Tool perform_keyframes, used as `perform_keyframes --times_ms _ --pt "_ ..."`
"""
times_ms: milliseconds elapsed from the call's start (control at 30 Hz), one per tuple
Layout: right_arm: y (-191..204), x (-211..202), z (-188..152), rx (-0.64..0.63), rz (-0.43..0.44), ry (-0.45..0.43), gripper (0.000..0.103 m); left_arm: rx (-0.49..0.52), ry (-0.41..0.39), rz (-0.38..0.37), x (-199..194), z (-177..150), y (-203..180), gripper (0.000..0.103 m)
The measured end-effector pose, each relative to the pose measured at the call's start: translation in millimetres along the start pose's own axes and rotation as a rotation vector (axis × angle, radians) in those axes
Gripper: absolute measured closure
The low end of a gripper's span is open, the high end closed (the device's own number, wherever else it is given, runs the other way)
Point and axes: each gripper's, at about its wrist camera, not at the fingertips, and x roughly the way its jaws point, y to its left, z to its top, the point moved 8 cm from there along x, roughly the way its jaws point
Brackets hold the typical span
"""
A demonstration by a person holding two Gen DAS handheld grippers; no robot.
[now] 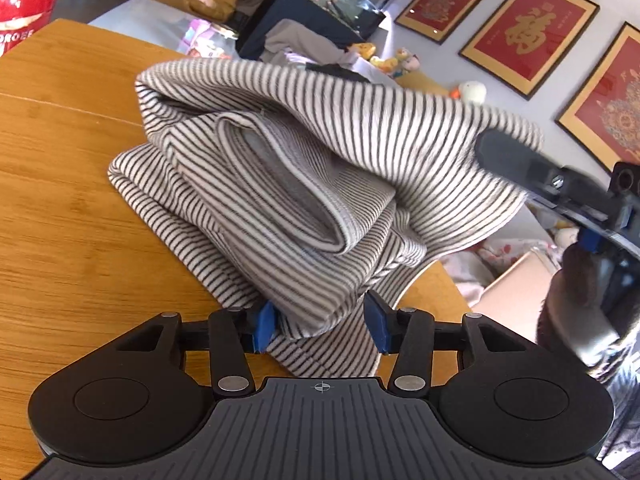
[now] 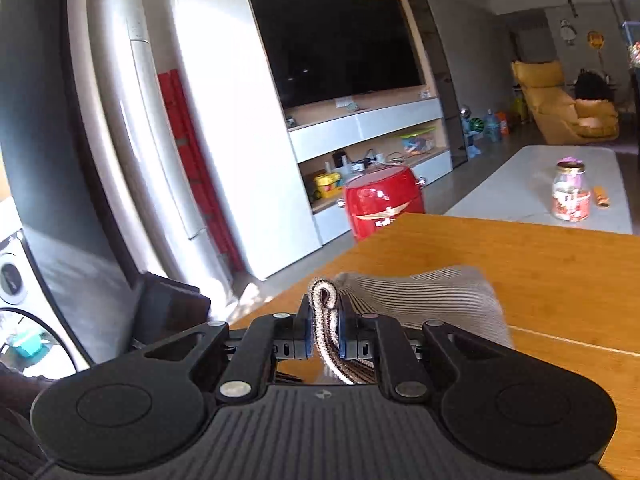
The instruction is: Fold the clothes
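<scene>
Left wrist view shows us the striped garment (image 1: 288, 184), soft and light, draped half-lifted over the worktop (image 1: 68, 200) near its right edge, left gripper (image 1: 320, 324) jaws spread around a hanging fold, right gripper (image 2: 325, 330) jaws pinching a bunched hem, our best hold.

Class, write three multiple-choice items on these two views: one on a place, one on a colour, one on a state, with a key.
1. Where does the striped garment partly rest?
A. wooden table
B. floor
C. sofa

2. What colour are the pads on the fingers?
A. red
B. blue
C. green

3. How is the right gripper?
A. open, empty
B. out of view
C. shut on the garment

Key: 1 A, folds lie on the wood; 2 B, blue pads show in both views; 3 C, fabric is pinched between its fingers, while the left gripper is open.
</scene>
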Motion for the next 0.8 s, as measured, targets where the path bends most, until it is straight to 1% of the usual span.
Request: perform_keyframes --times_ms 33,100,167,200,233,300,333,367,400,433,467,500,567,667,733,800 --pt "2 3 -5 0.026 0.027 0.021 0.092 0.009 -0.003 0.005 1 -1 -1 0.053" --pt "0 19 -26 0.101 0.065 0.091 0.092 0.024 -0.009 0.01 0 -2 -1 0.052" --pt "-6 32 -49 0.164 0.086 0.157 0.092 0.057 -0.013 0.019 -1 -5 -3 0.052" --pt "-9 37 -60 0.192 0.098 0.185 0.091 0.09 -0.013 0.03 -2 -7 -5 0.053" --pt "-12 41 -69 0.217 0.108 0.208 0.091 0.148 -0.012 0.052 -3 -10 -10 0.053" --pt "-18 44 -75 0.244 0.122 0.226 0.092 0.23 0.005 0.075 -7 -16 -18 0.044" --pt "-17 43 -77 0.229 0.119 0.231 0.092 0.251 0.021 0.072 -12 -17 -20 0.041" --pt "-16 43 -79 0.202 0.108 0.238 0.092 0.268 0.037 0.067 -18 -18 -22 0.04" --pt "-14 42 -81 0.175 0.096 0.245 0.092 0.28 0.051 0.064 -25 -18 -22 0.032" --pt "-11 41 -83 0.145 0.086 0.251 0.092 0.285 0.063 0.065 -32 -18 -21 0.018" --pt "-8 39 -85 0.115 0.075 0.257 0.092 0.29 0.065 0.072 -41 -18 -19 0.014" --pt "-5 37 -87 0.087 0.064 0.261 0.092 0.292 0.058 0.085 -51 -17 -16 0.012" --pt "2 36 -90 0.036 0.043 0.262 0.092 0.273 0.04 0.117 -69 -11 -8 0.012" --pt "11 38 -91 -0.036 0.013 0.26 0.091 0.197 -0.051 0.135 -90 12 -2 0.012" --pt "17 37 -94 -0.085 -0.003 0.27 0.091 0.158 -0.13 0.097 -96 33 -10 0.012" --pt "22 37 -95 -0.13 -0.021 0.275 0.091 0.144 -0.191 0.034 -91 51 -24 0.013"
